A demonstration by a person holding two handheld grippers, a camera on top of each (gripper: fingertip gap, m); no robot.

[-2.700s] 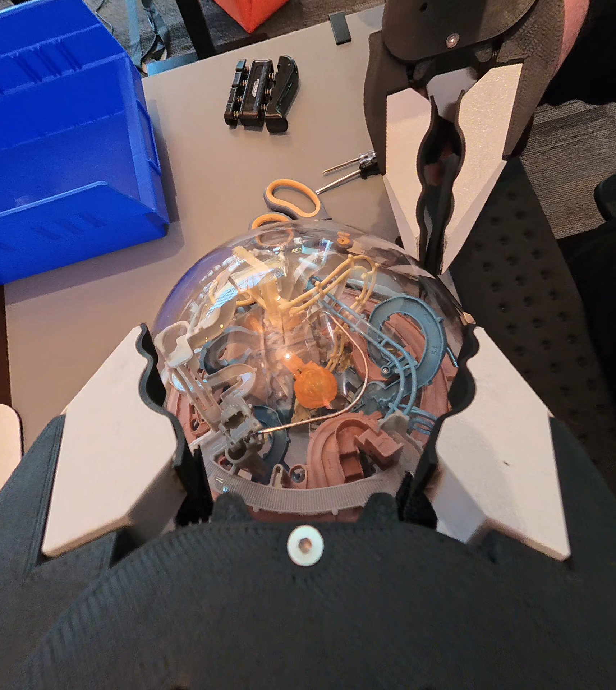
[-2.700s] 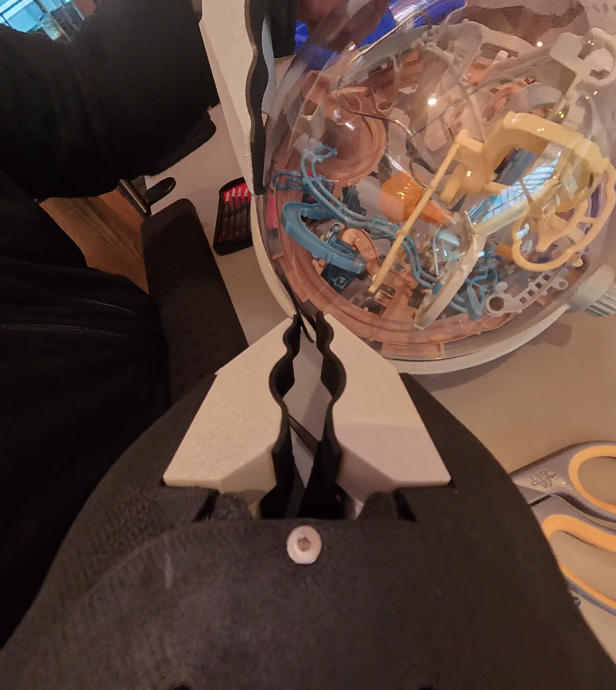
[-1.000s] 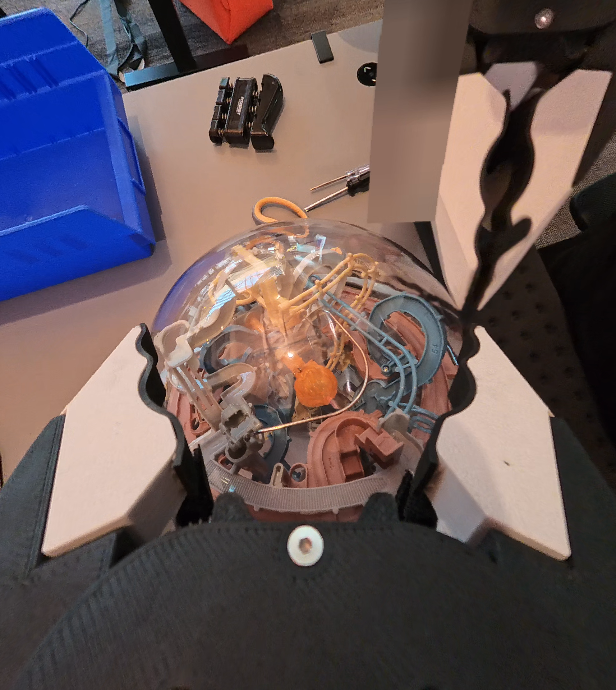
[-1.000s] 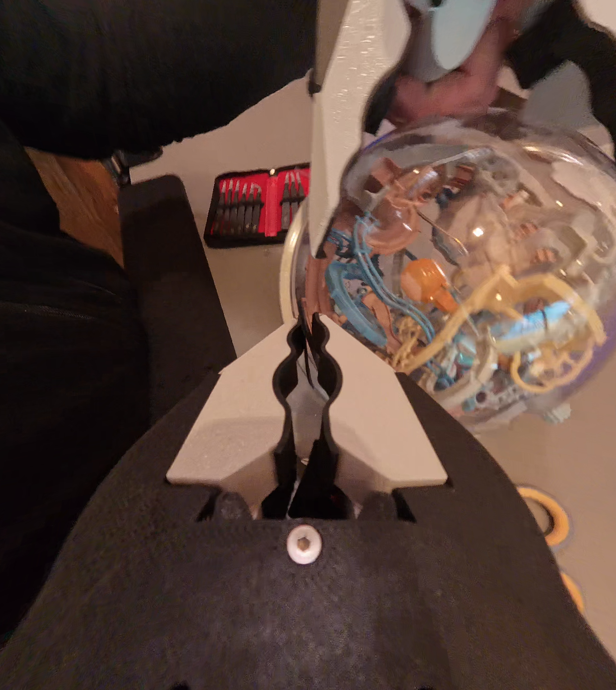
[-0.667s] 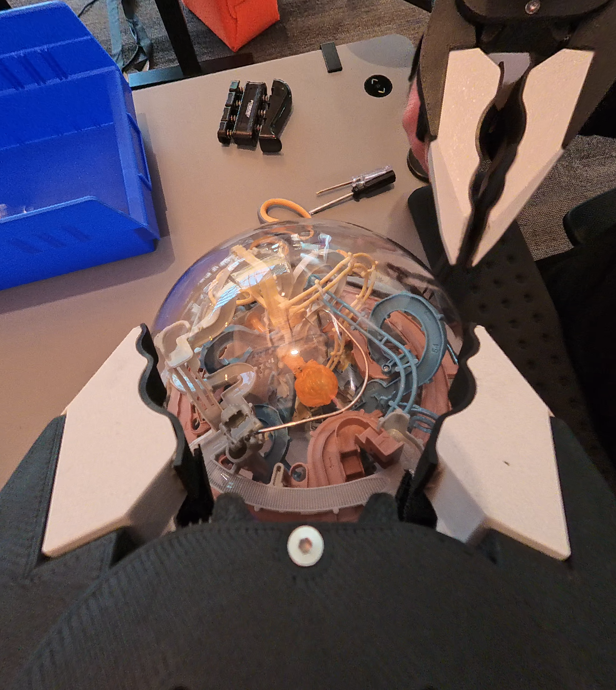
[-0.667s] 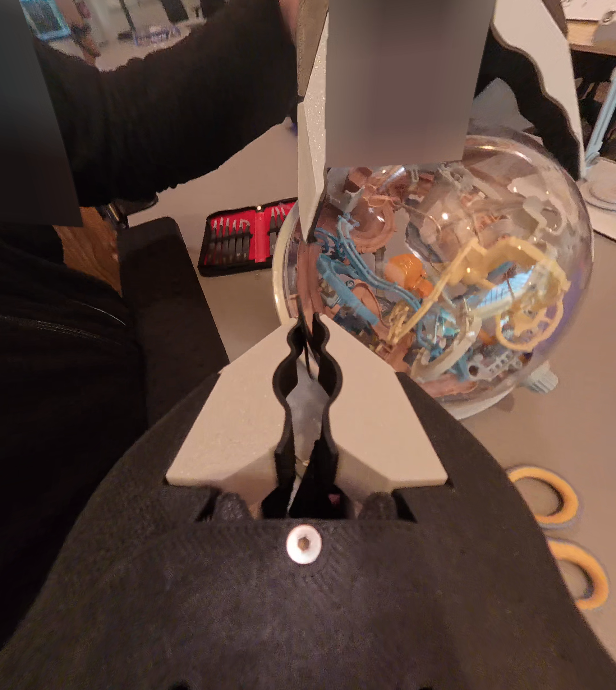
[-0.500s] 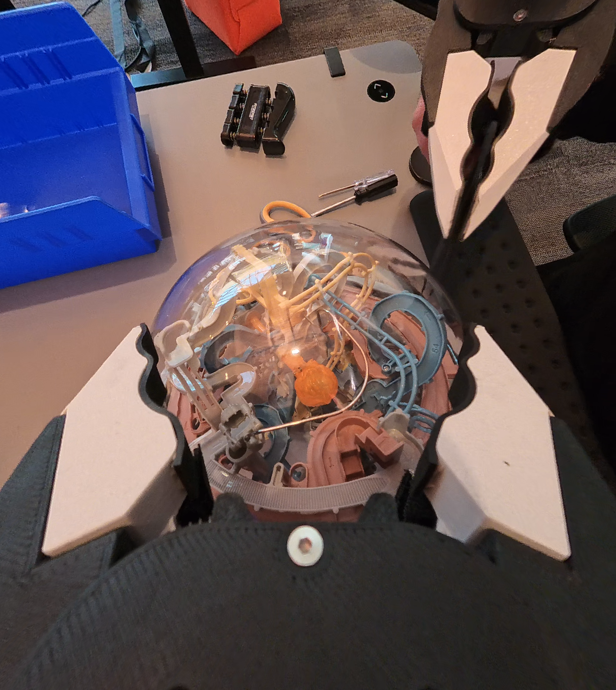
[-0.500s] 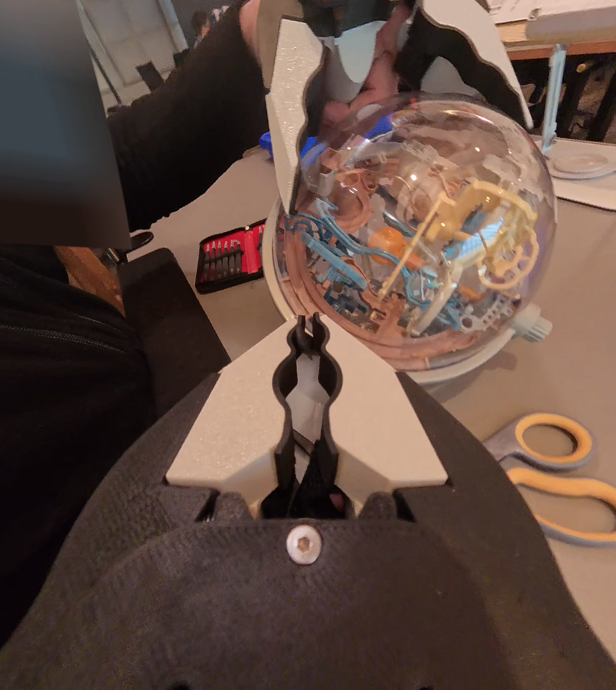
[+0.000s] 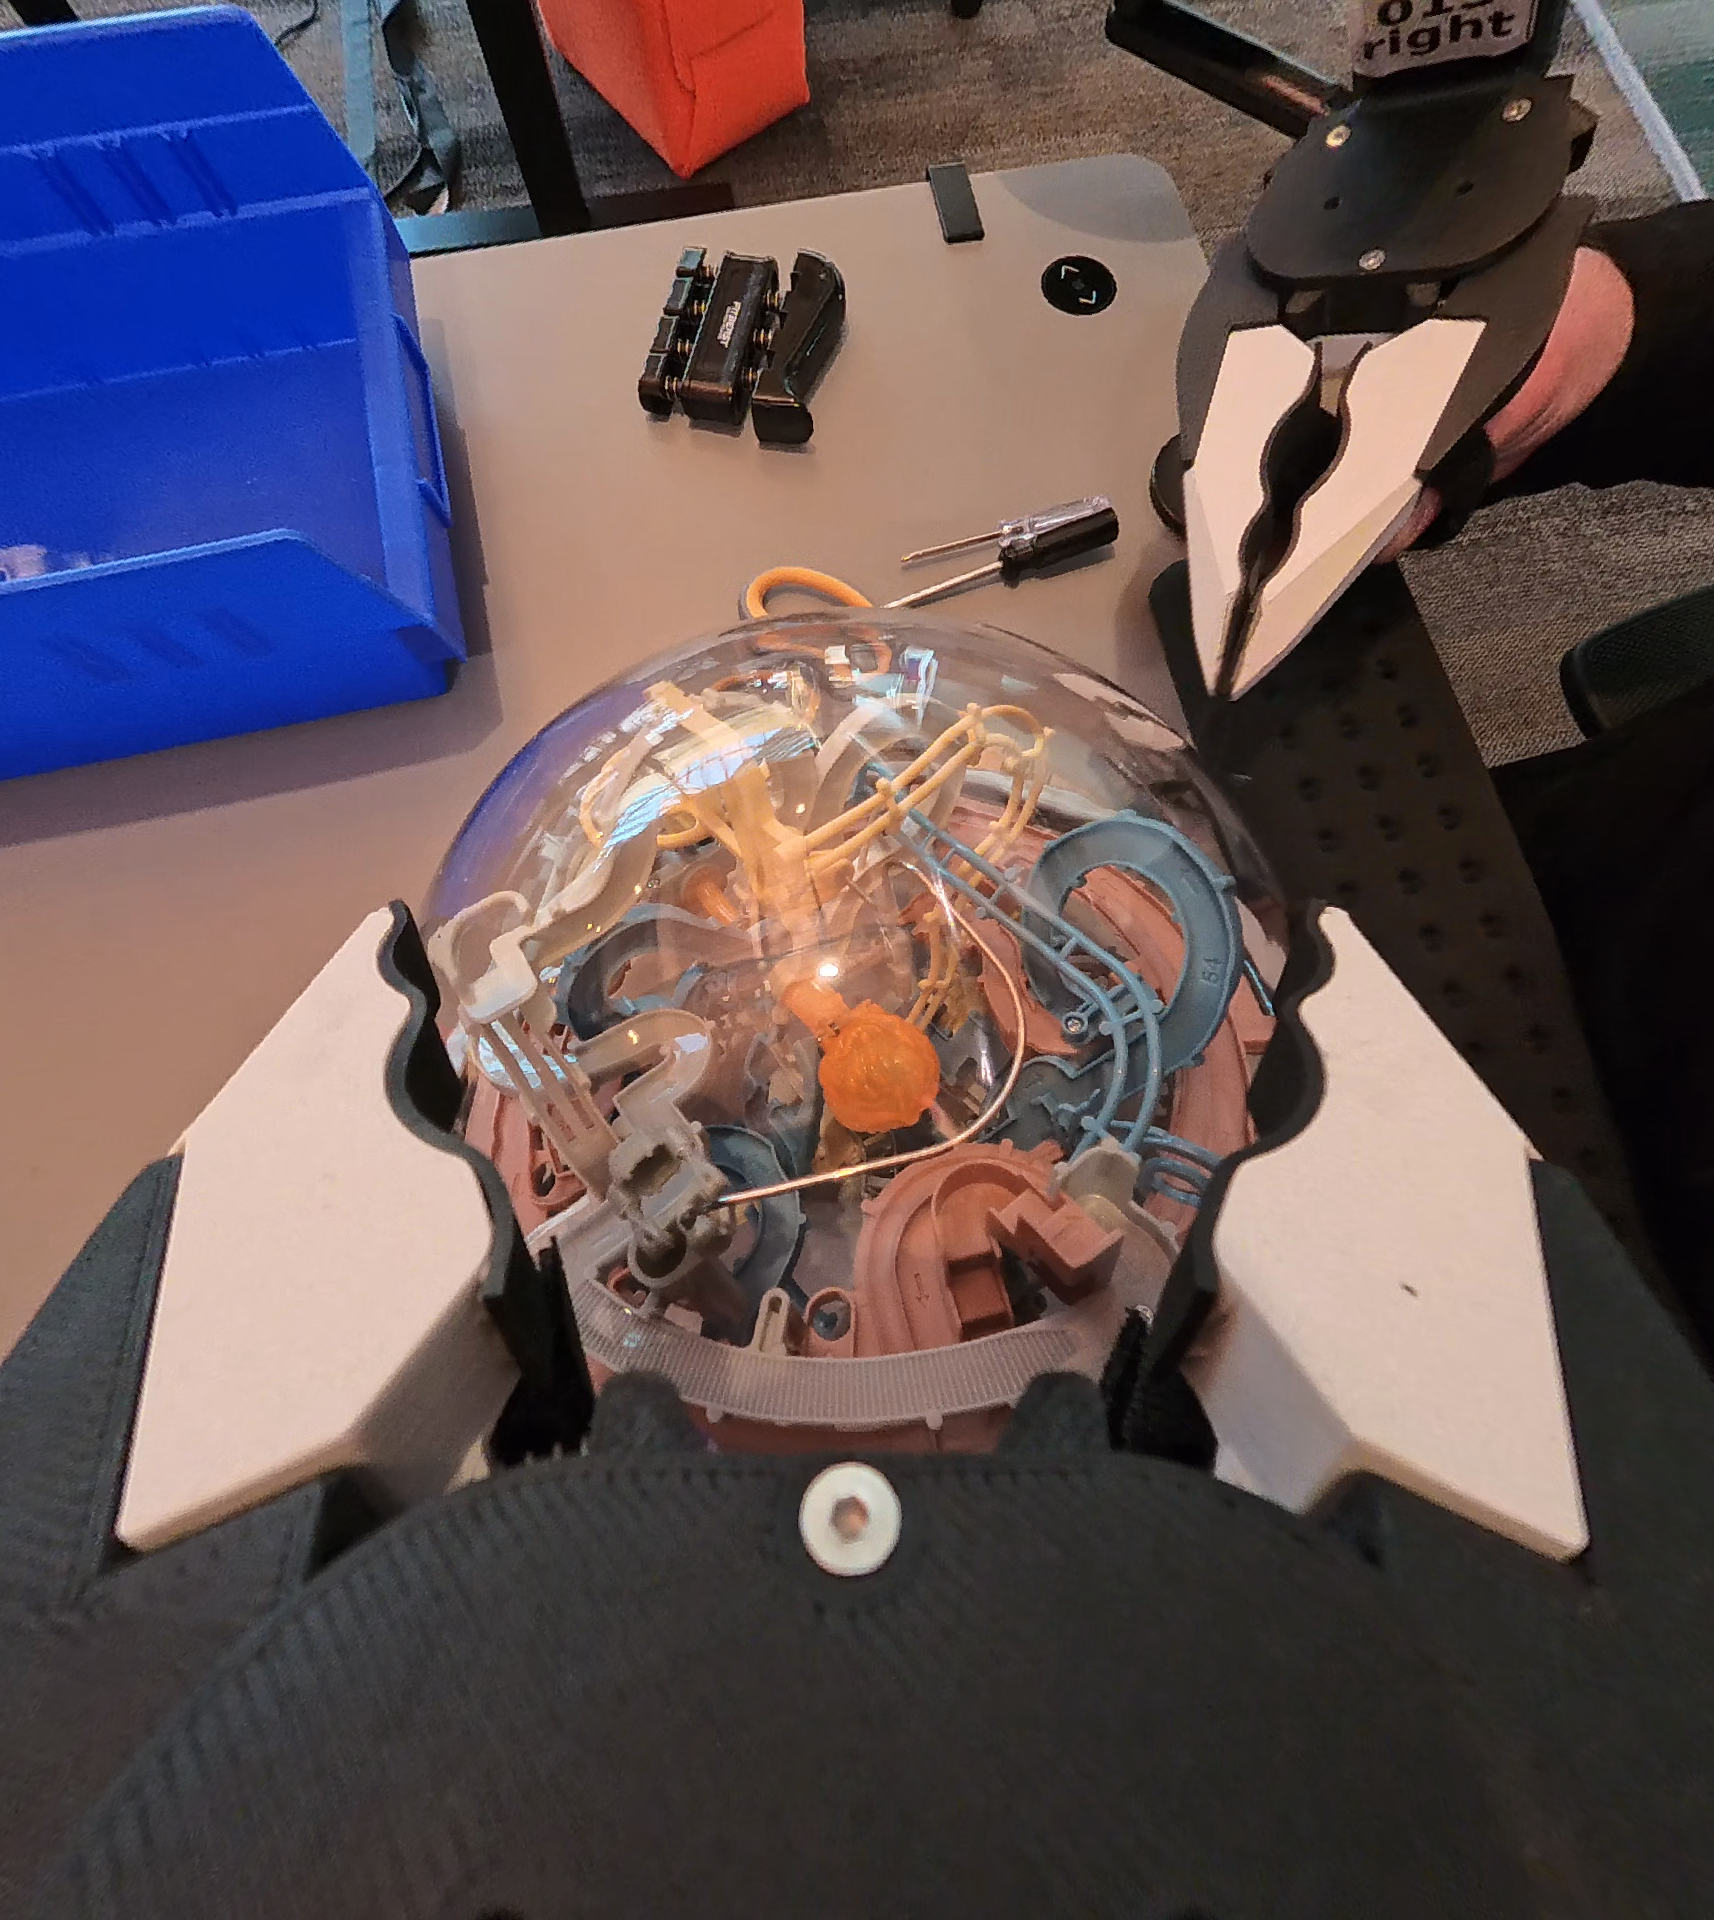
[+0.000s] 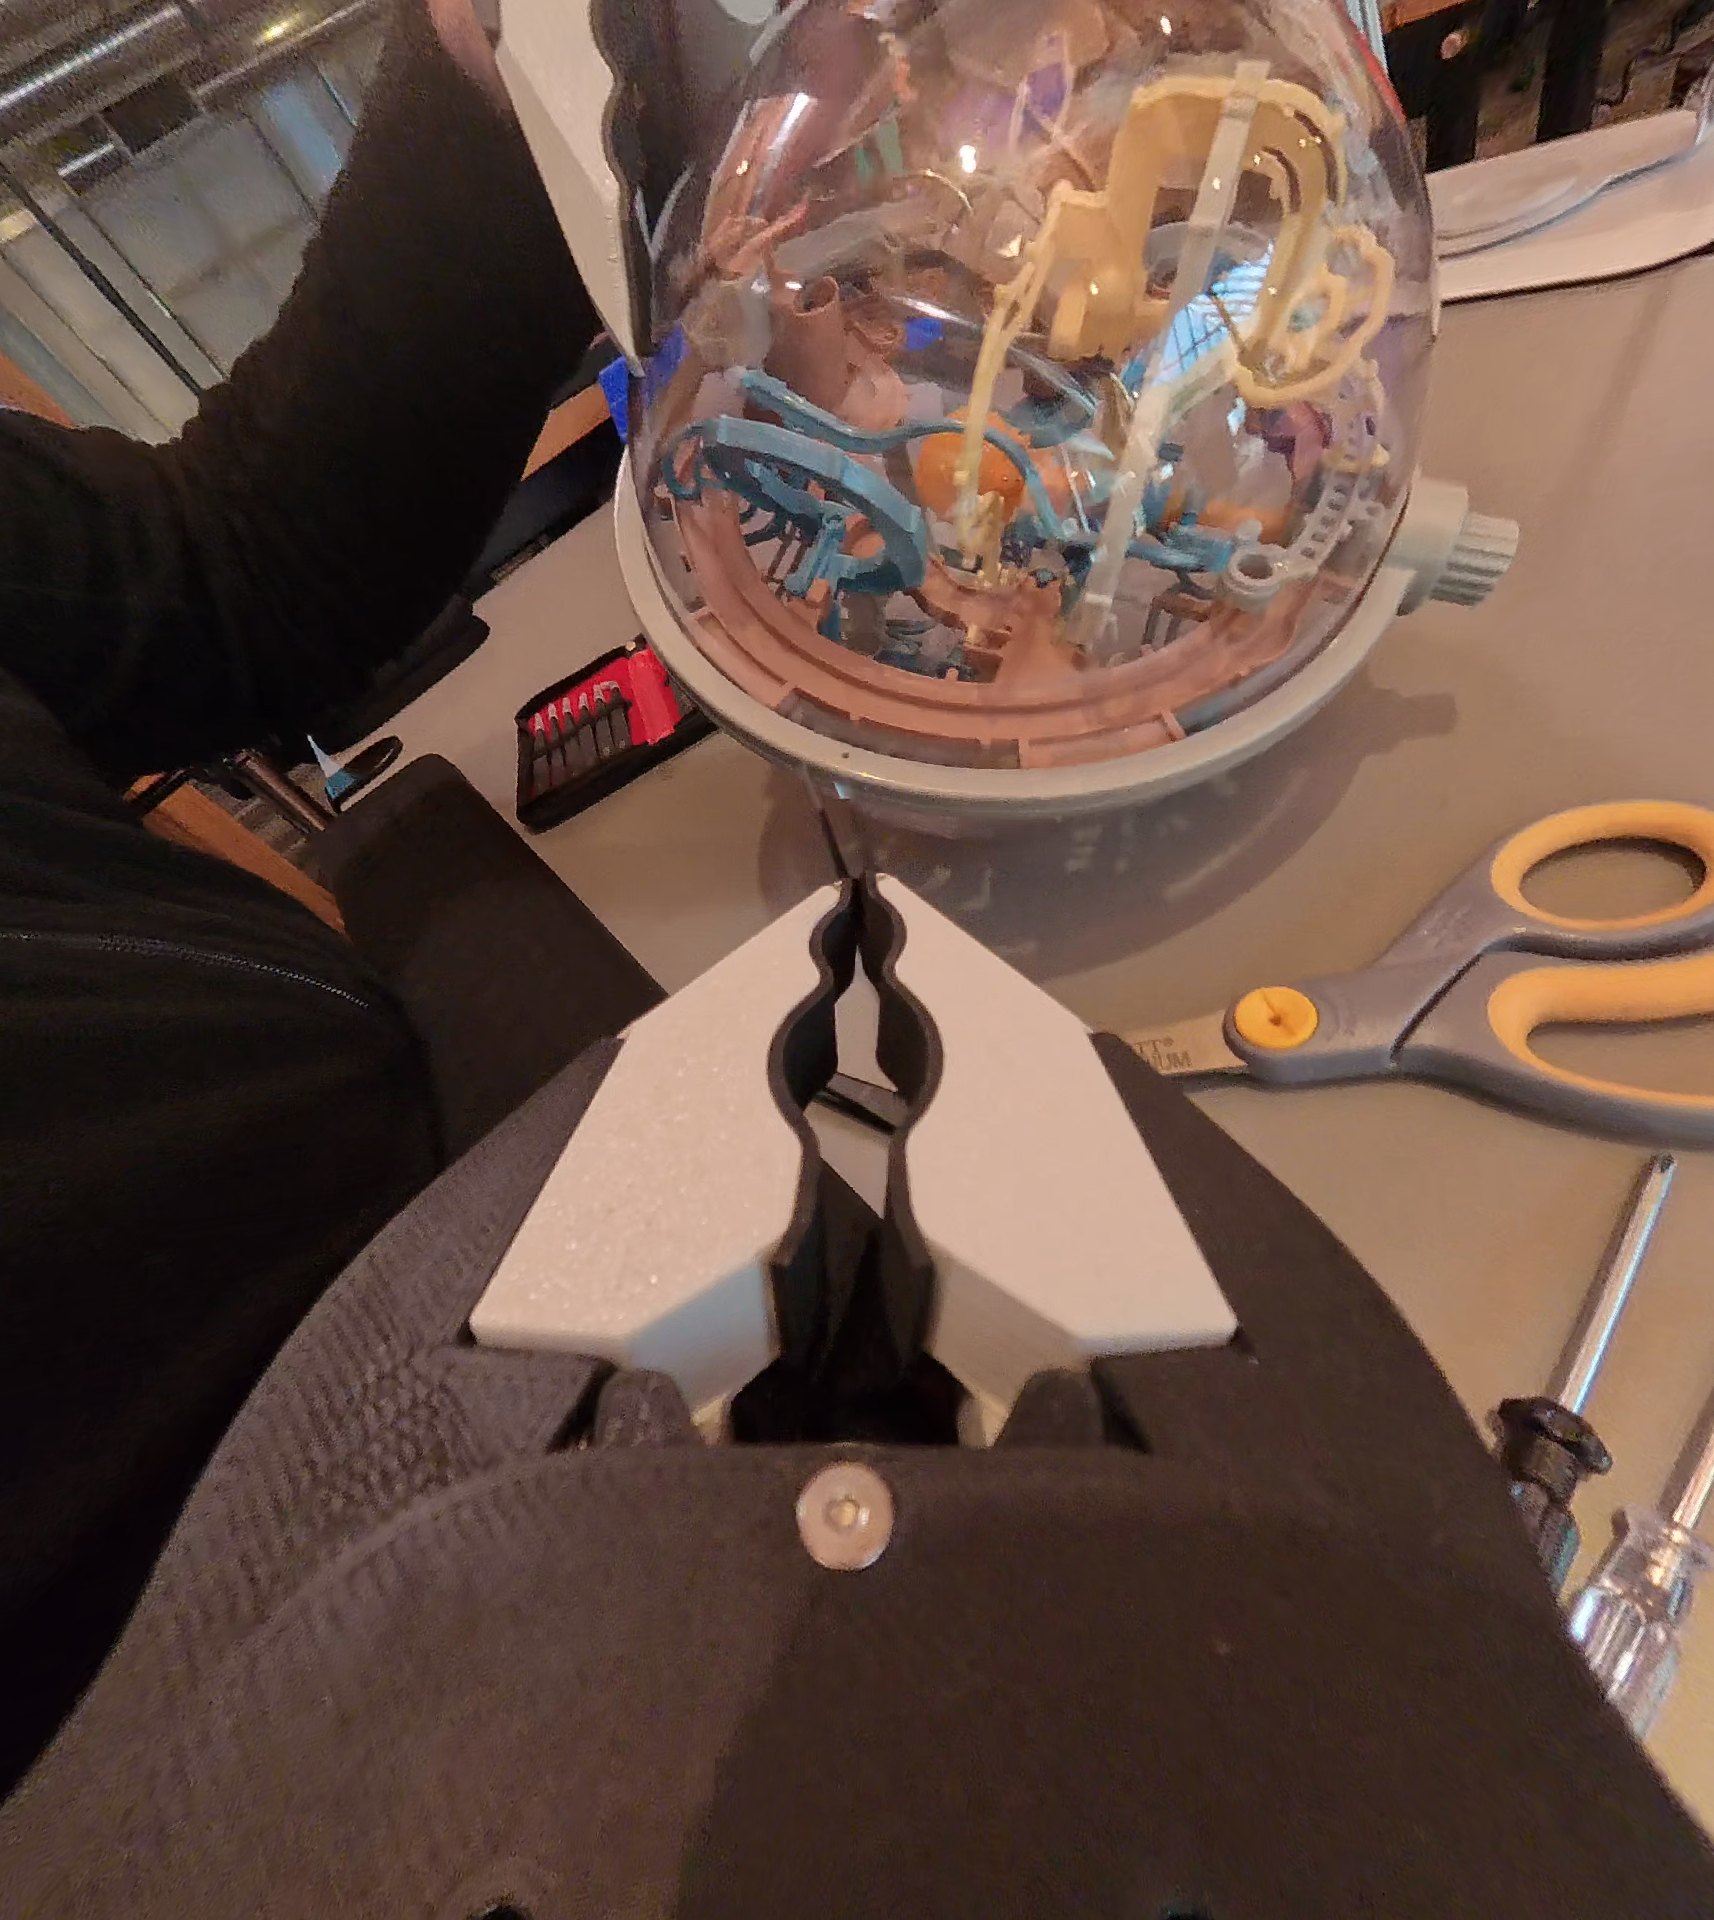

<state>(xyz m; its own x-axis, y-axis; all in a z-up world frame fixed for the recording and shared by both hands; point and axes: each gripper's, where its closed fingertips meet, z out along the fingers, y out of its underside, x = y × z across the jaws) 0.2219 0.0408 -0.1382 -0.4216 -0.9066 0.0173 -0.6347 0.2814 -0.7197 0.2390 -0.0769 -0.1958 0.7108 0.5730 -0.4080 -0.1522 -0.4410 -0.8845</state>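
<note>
- My left gripper [image 9: 853,1049] is spread wide around the maze ball [image 9: 853,997], its wavy black pads pressed on both flanks, so the round shell cannot roll. I judge that is why the grip sits low and broad.
- The ball is a clear hard dome, glossy, packed with thin blue, cream and pink plastic tracks and an orange knob. In the right view it stands on its grey rim on the table [image 10: 1611,436], with a ribbed knob sticking out on the right.
- My right gripper [image 10: 858,899] is pressed together, pinching a thin dark wire or pin at its tips, just near the ball's rim. What that sliver is I cannot tell.
- The scissors [image 10: 1559,997], with grey and orange loops, lie right of the right gripper; two screwdrivers [image 10: 1611,1351] with steel shafts lie nearer.
- The blue bin [image 9: 146,416] sits far left; a black clip tool [image 9: 739,343] lies far centre.
- A red-lined bit case [image 10: 604,717] lies left of the ball.
</note>
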